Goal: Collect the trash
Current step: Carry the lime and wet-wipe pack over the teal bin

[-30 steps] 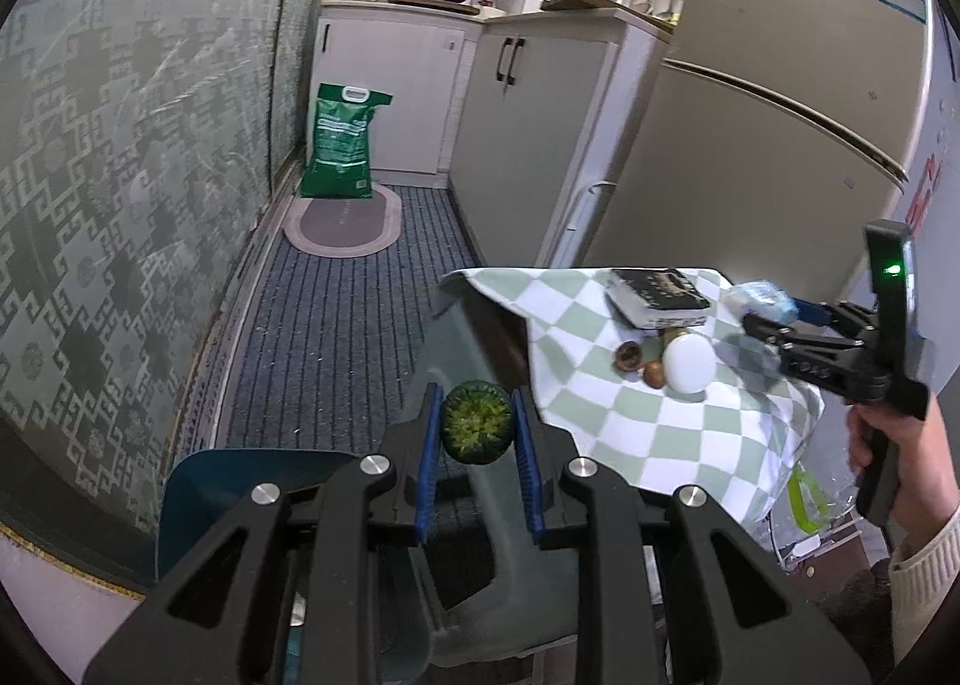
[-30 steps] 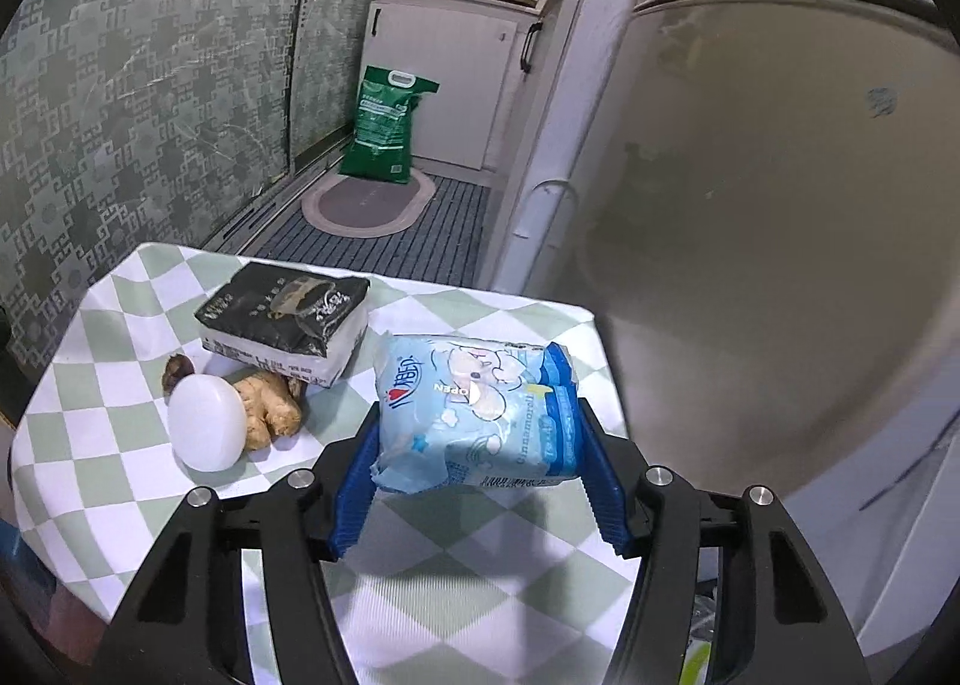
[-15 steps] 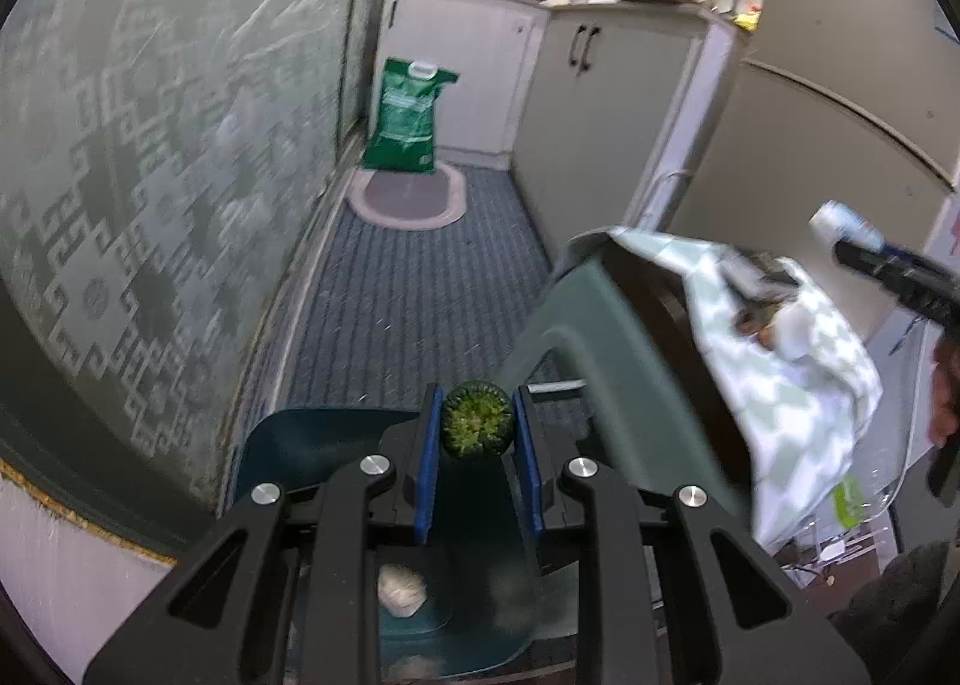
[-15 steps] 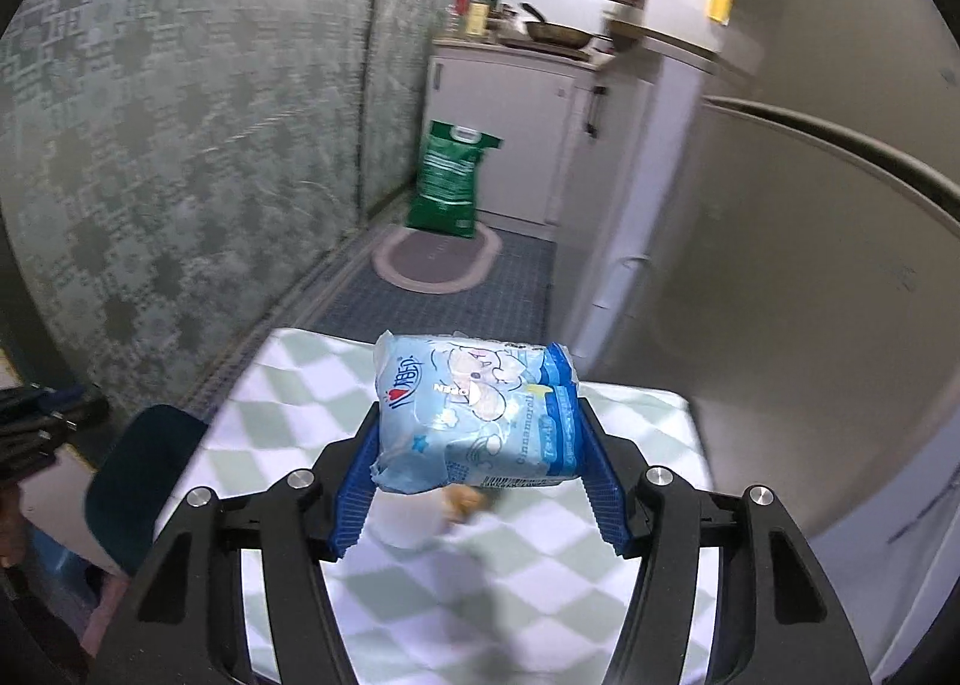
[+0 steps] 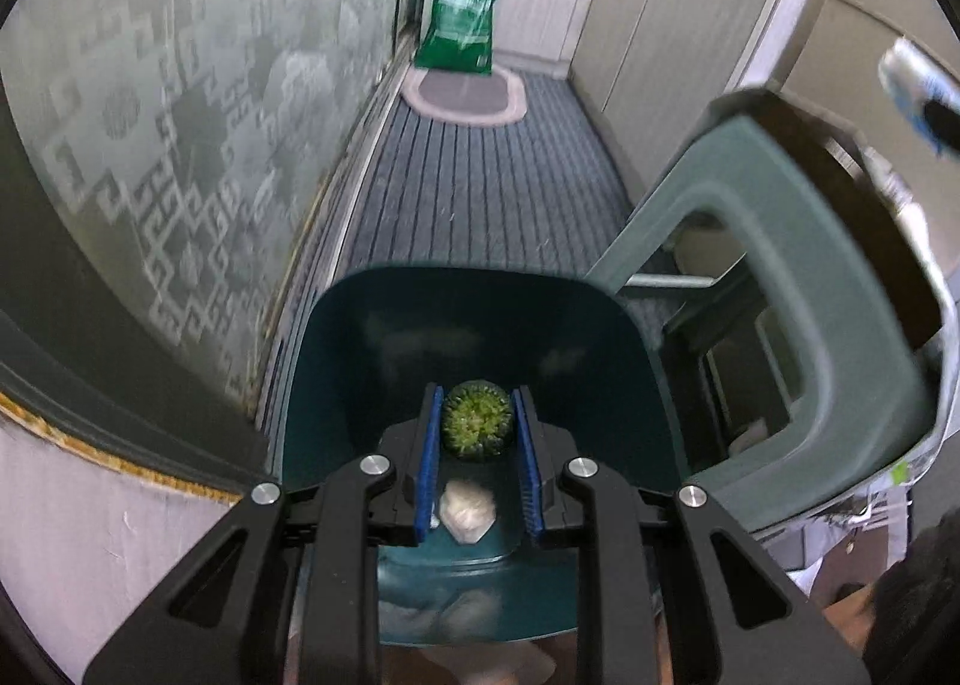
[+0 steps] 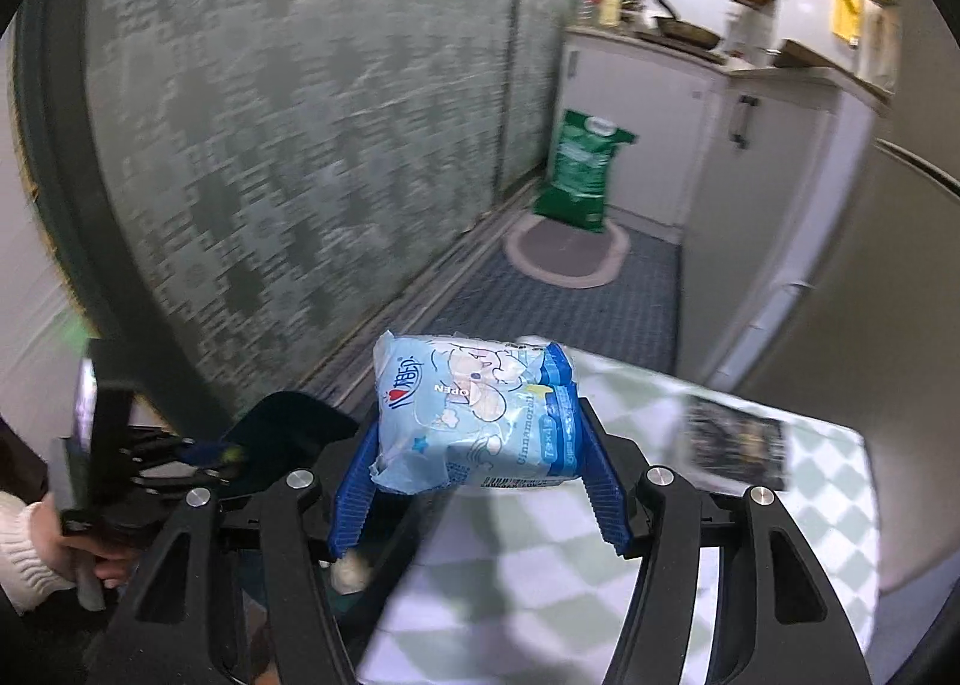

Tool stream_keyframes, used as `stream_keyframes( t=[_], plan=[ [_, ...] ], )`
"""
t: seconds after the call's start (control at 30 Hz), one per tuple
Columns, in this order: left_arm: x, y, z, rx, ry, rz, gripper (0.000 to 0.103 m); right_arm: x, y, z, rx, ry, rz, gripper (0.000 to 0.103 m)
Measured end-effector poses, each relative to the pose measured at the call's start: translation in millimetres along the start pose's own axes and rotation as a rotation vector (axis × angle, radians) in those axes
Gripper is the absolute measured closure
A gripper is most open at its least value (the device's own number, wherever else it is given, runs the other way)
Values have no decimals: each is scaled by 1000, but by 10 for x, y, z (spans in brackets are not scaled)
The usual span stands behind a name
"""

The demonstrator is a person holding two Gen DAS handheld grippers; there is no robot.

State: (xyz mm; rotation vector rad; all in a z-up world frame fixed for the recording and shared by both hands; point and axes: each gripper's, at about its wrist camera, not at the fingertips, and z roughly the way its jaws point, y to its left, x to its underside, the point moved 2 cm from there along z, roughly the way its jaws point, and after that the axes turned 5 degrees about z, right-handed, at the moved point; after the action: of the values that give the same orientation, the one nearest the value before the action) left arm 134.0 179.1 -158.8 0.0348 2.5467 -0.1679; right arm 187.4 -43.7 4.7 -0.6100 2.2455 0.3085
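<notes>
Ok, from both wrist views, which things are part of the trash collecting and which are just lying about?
Part of the job:
- green spiky round thing, in the left gripper
- blue tissue pack, in the right gripper
- dark teal bin
- crumpled white wad already inside the bin

Lying about:
- black packet on the checked tablecloth
- green sack
- oval mat
- grey-green stool

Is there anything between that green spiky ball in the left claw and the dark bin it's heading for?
Nothing visible. The left gripper holds the green ball right over the open teal bin; only a crumpled white wad lies inside, below it.
</notes>
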Motion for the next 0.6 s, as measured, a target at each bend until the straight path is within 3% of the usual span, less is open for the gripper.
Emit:
stream_keyframes(
  t=[0.3,0.6],
  plan=[
    [236,154,329,-10,134,14,77,74,595,335,-89,74,-60,41],
    [321,308,283,-5,150,-4,64,230,901,720,-142,171,-72,41]
  ],
)
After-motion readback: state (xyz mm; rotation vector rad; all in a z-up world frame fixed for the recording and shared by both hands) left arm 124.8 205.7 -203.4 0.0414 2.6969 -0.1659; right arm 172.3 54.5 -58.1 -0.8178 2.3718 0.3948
